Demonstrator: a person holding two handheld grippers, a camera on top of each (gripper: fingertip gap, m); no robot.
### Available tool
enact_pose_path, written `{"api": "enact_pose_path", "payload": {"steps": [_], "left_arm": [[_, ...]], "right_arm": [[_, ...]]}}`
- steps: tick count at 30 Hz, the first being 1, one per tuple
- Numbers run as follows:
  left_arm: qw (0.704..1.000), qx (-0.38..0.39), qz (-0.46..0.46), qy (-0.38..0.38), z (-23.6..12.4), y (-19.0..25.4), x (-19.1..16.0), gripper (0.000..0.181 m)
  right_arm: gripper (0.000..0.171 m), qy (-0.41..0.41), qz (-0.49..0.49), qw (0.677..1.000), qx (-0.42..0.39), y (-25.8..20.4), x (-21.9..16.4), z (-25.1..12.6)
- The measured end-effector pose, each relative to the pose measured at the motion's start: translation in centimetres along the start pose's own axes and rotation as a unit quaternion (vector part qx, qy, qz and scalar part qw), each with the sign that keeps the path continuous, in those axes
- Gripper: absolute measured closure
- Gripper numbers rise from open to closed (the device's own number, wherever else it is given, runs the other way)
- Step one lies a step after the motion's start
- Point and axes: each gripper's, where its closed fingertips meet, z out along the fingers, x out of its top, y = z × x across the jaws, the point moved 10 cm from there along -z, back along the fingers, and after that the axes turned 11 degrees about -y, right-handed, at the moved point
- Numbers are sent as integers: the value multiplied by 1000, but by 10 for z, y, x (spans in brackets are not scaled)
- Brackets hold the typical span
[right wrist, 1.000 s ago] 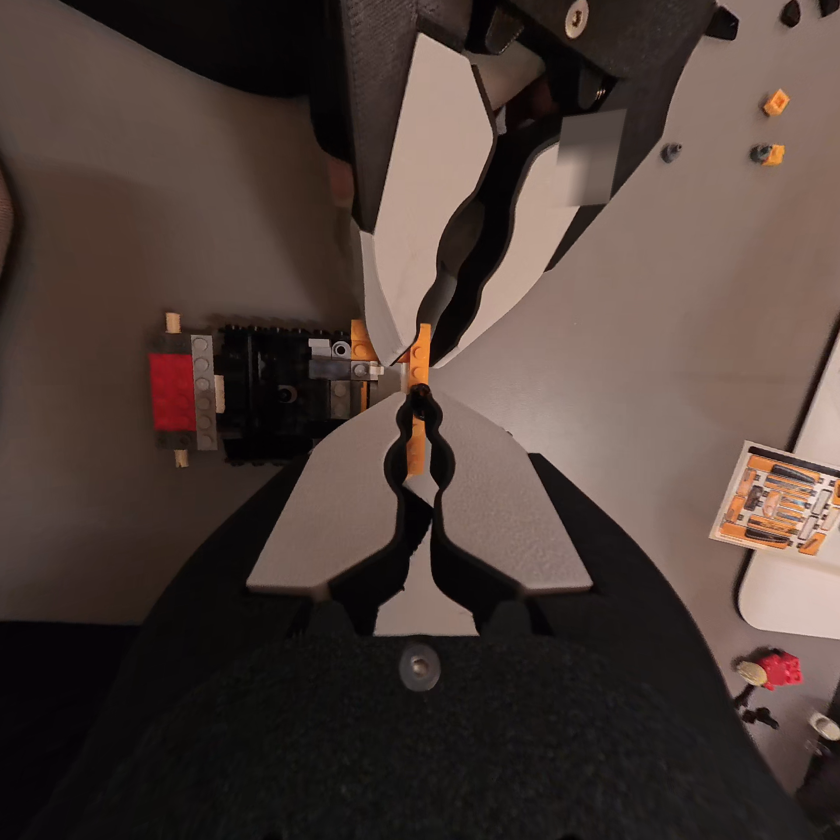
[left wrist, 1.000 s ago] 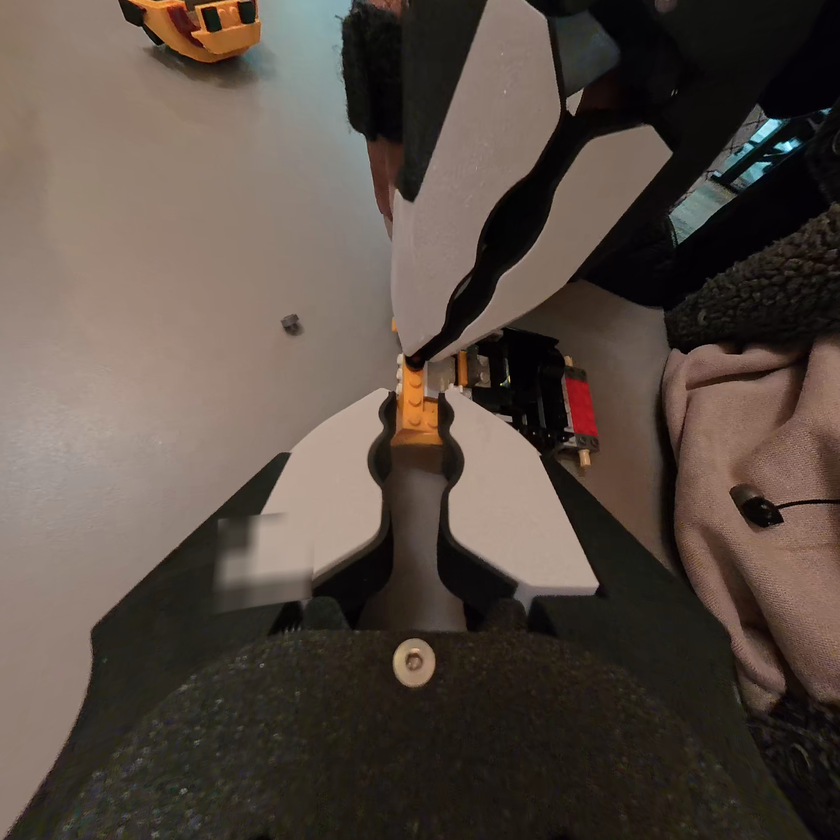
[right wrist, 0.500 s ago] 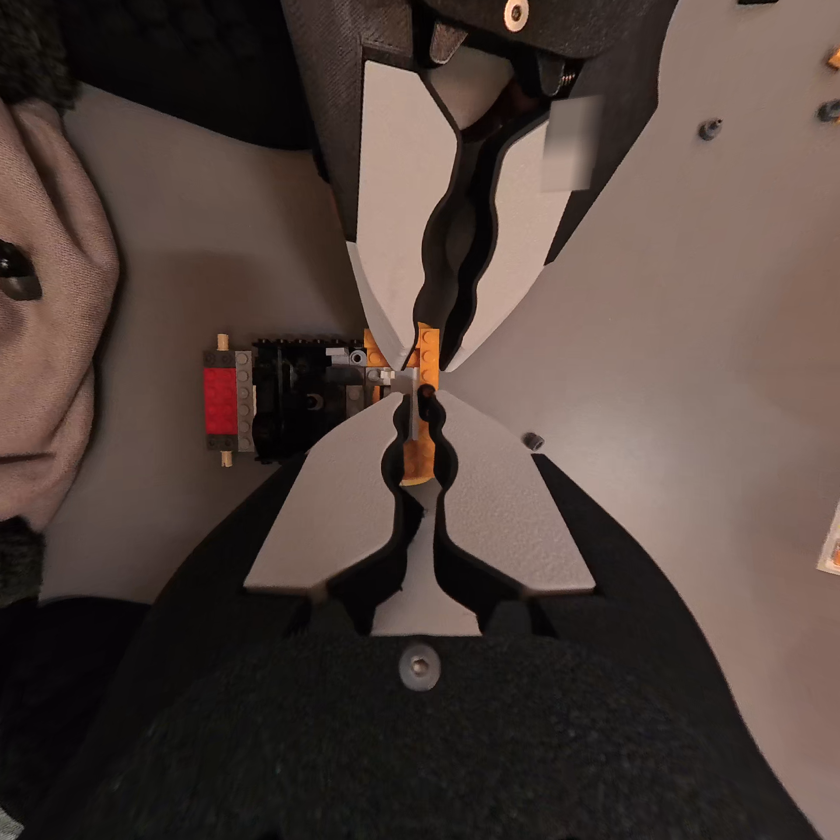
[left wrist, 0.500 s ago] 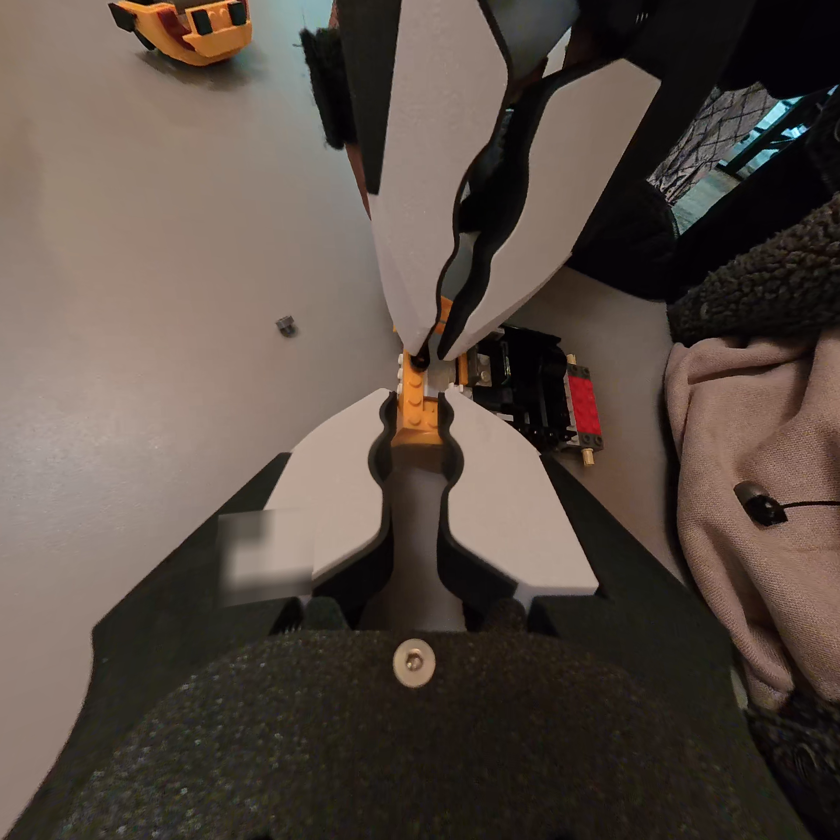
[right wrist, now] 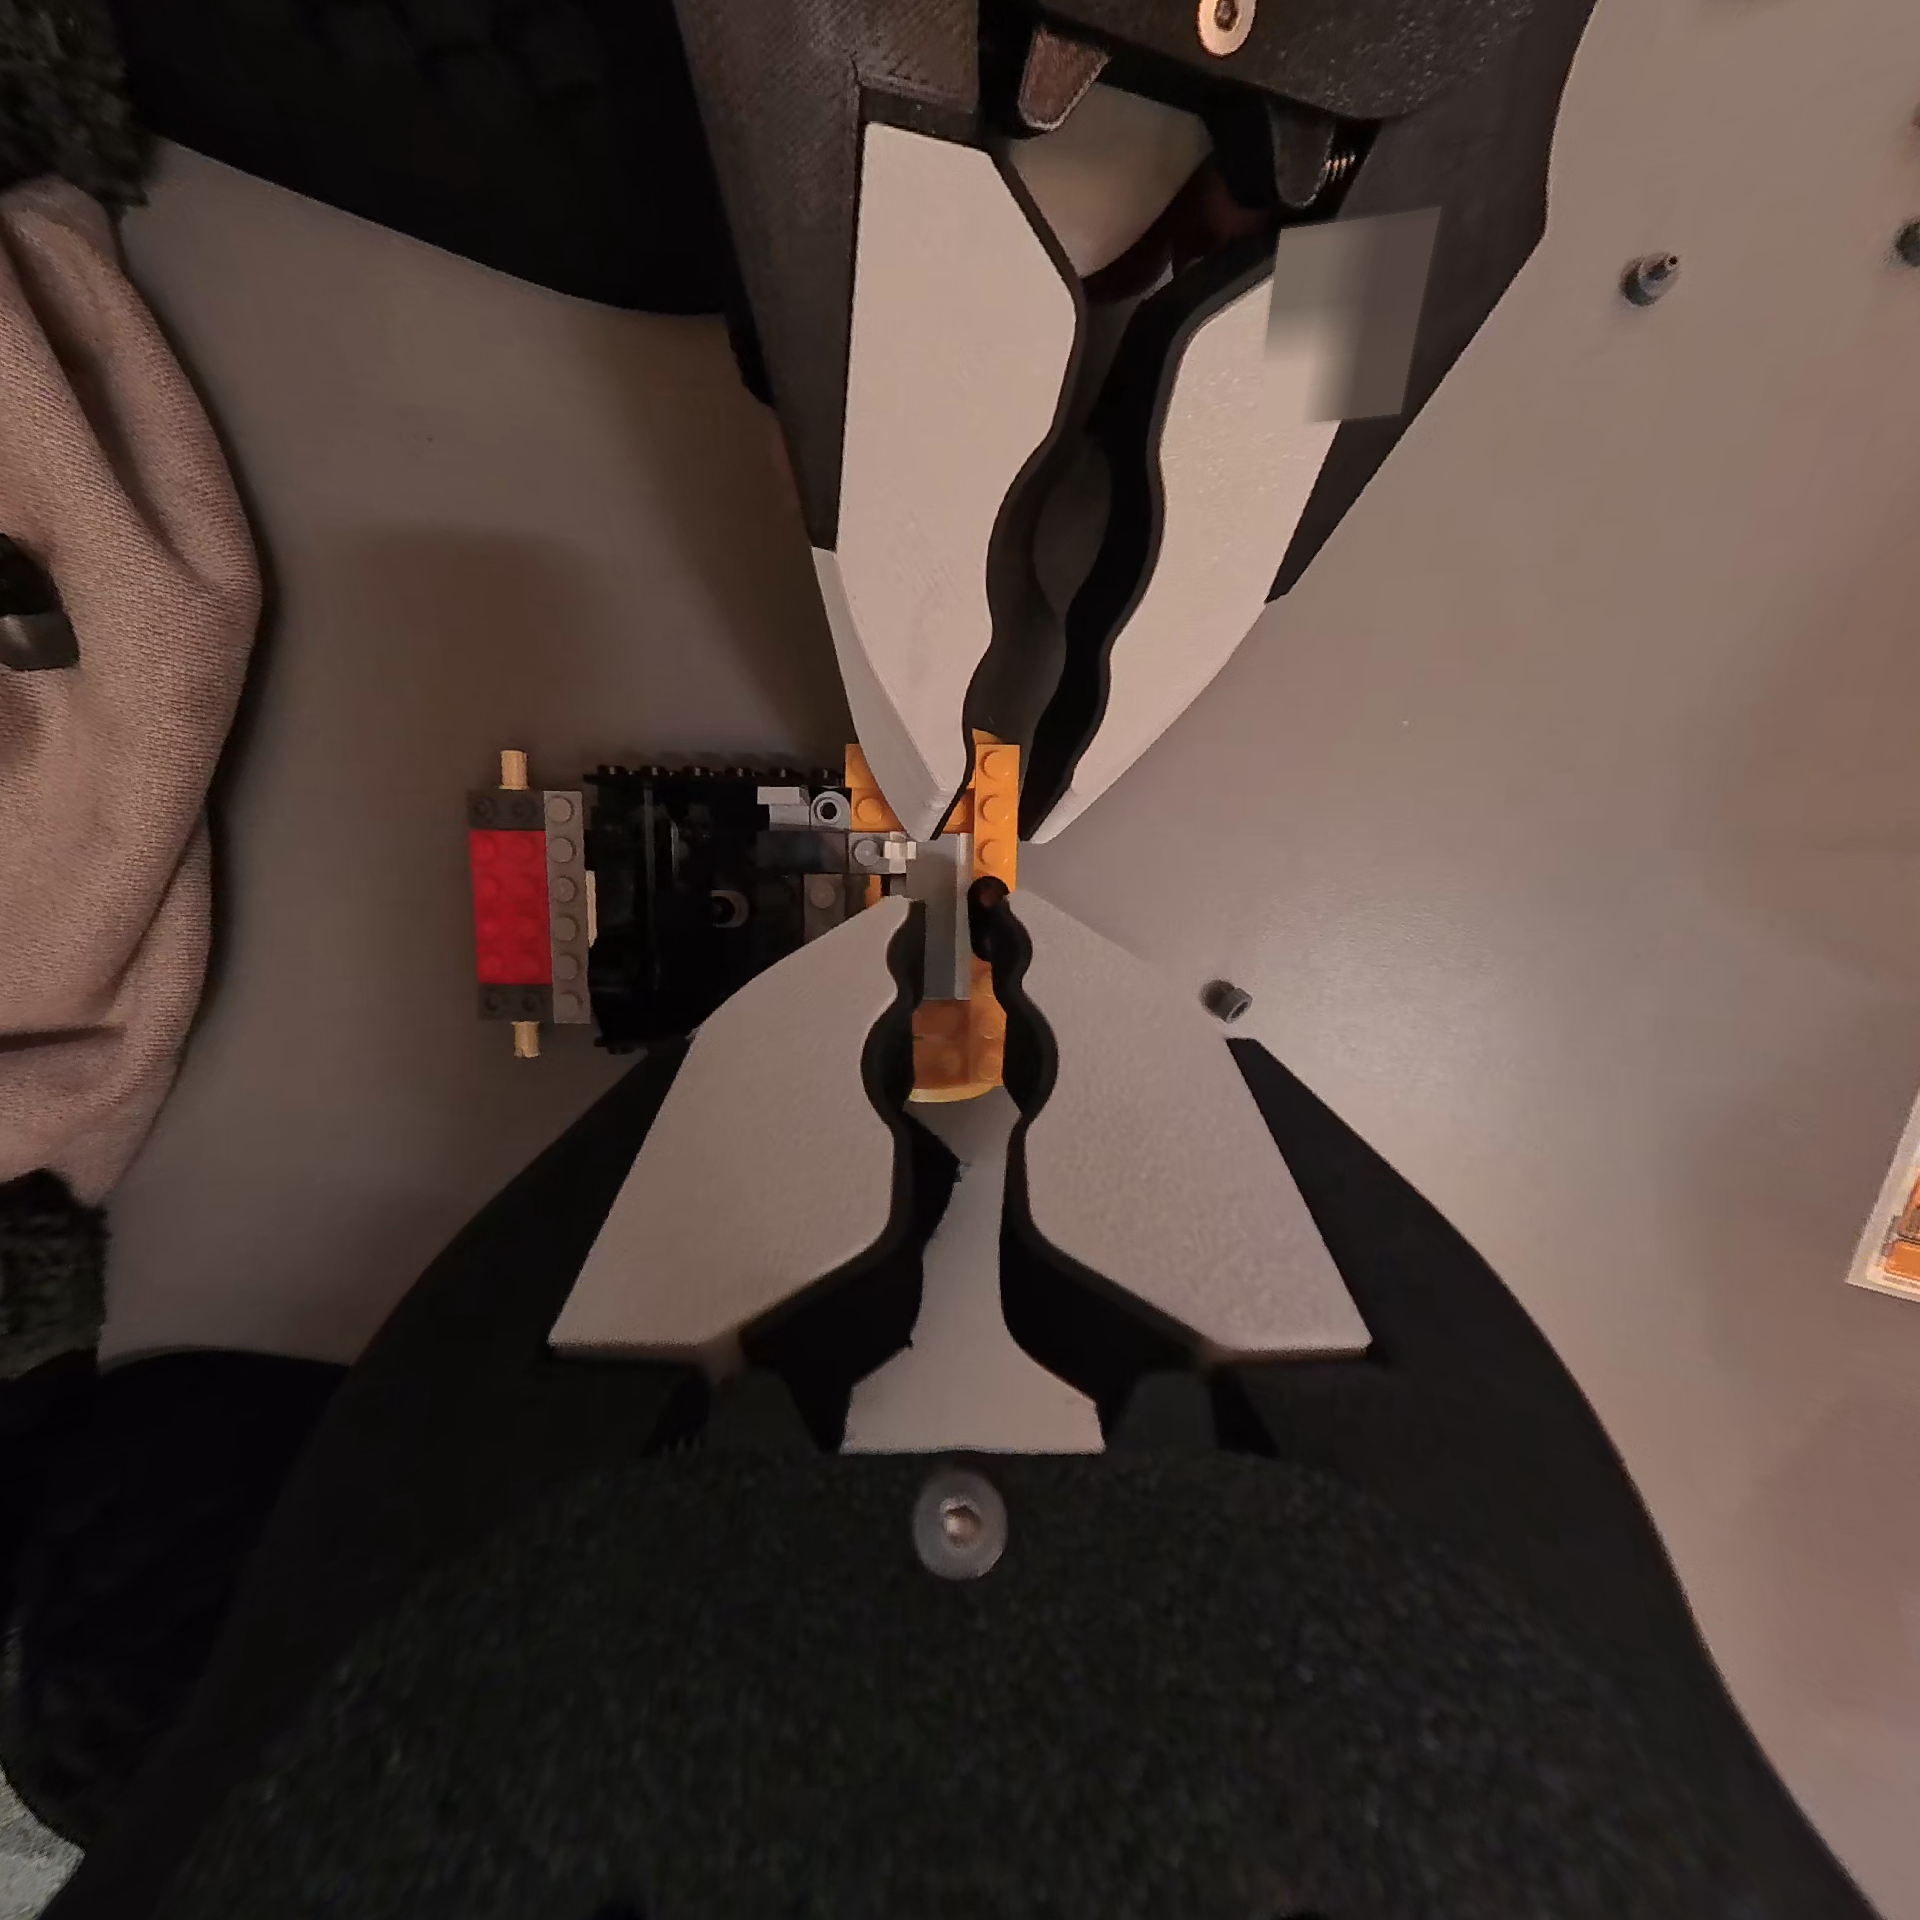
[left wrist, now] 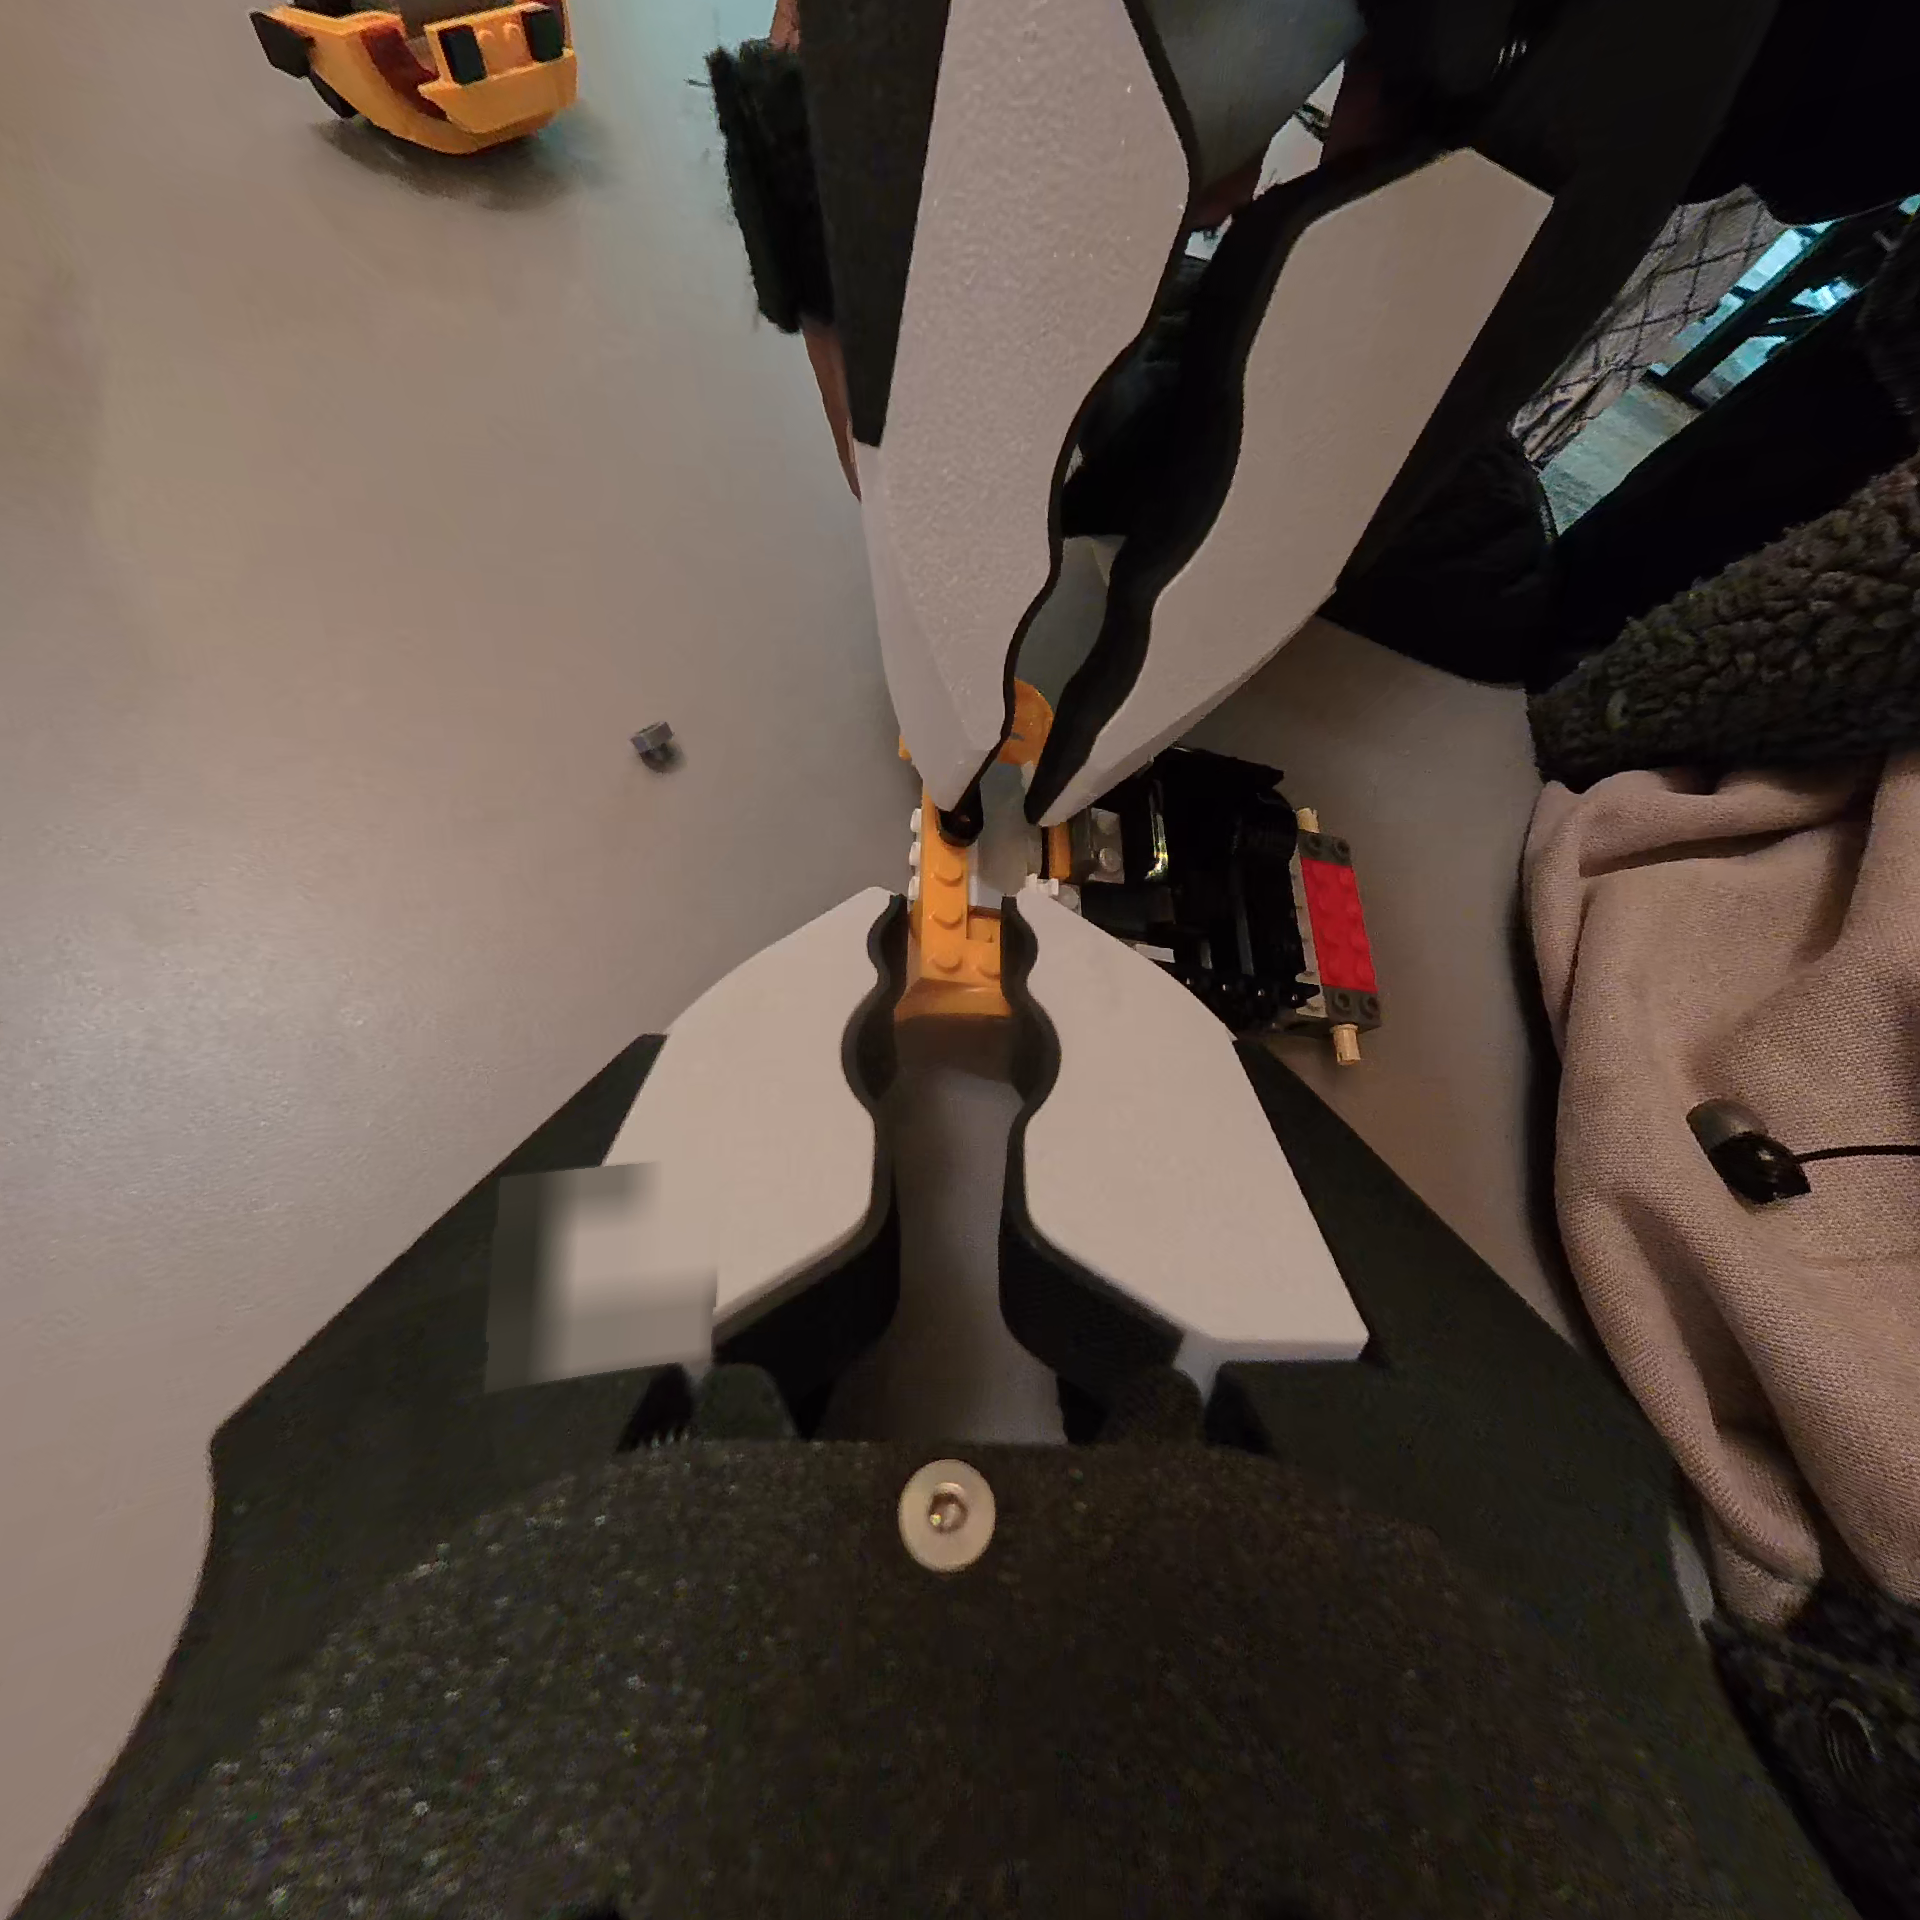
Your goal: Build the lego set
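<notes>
The lego vehicle [left wrist: 1226, 883] has a black chassis with a red brick at the rear and an orange front bar [left wrist: 951, 956]. It lies on the grey table [left wrist: 312, 623] and also shows in the right wrist view [right wrist: 675, 883]. My left gripper [left wrist: 951, 899] is shut on one end of the orange bar. My right gripper [right wrist: 954, 904] faces it from the other side. Its jaws stand slightly apart over the bar's other end [right wrist: 956, 1039]. A small black piece [right wrist: 987, 894] sits on the bar at its fingertips. The tips of the two grippers nearly touch.
A separate orange sub-build [left wrist: 436, 73] lies far off on the table. A small dark grey piece [left wrist: 655, 743] lies loose near the grippers. A sticker sheet [right wrist: 1901, 1226] is at the right edge. A person's beige garment [left wrist: 1714, 1143] borders the table beside the vehicle. Left and right tips are no more than a few centimetres apart.
My right gripper's jaws, pinched shut at the tips a second ago, have parted, and more of the orange bar shows between them. The left gripper has kept its hold.
</notes>
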Motion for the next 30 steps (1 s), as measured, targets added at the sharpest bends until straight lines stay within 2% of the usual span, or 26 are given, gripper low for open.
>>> {"api": "enact_pose_path", "payload": {"steps": [30], "left_arm": [[1000, 6, 7, 0, 0, 1, 0, 165]], "right_arm": [[156, -3, 18, 1000, 14, 2, 1, 1]]}}
